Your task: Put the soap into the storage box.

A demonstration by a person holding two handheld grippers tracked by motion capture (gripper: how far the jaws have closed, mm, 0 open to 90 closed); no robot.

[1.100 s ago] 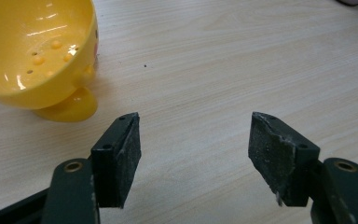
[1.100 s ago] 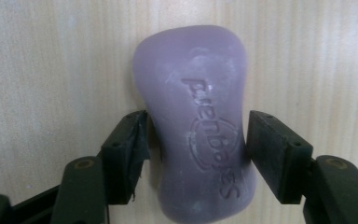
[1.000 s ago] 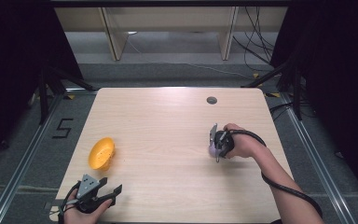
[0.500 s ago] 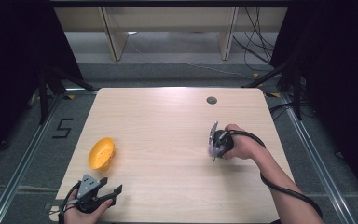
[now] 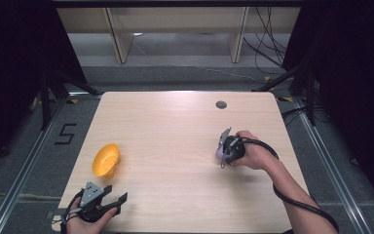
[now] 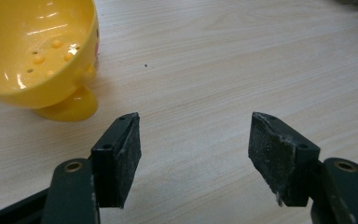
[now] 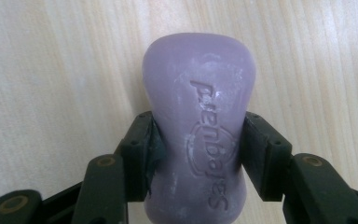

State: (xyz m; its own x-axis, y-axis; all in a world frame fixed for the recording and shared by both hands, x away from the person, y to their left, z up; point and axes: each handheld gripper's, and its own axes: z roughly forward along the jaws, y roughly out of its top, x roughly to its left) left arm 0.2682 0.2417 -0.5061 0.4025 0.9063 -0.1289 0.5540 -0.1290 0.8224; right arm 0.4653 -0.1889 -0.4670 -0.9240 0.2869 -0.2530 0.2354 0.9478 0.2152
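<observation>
A purple bar of soap with raised lettering lies on the wooden table, right of centre. My right gripper is shut on it, a pad pressing each long side at the bar's waist. From above, the right gripper points left, with the soap just showing at its tip. A yellow perforated bowl sits near the table's left edge. My left gripper rests open at the front left corner, just short of the bowl. Nothing lies between the left gripper's pads.
A small dark round hole marks the table's far side. Black curtains and stand legs flank the table. Cables trail on the floor at the back right.
</observation>
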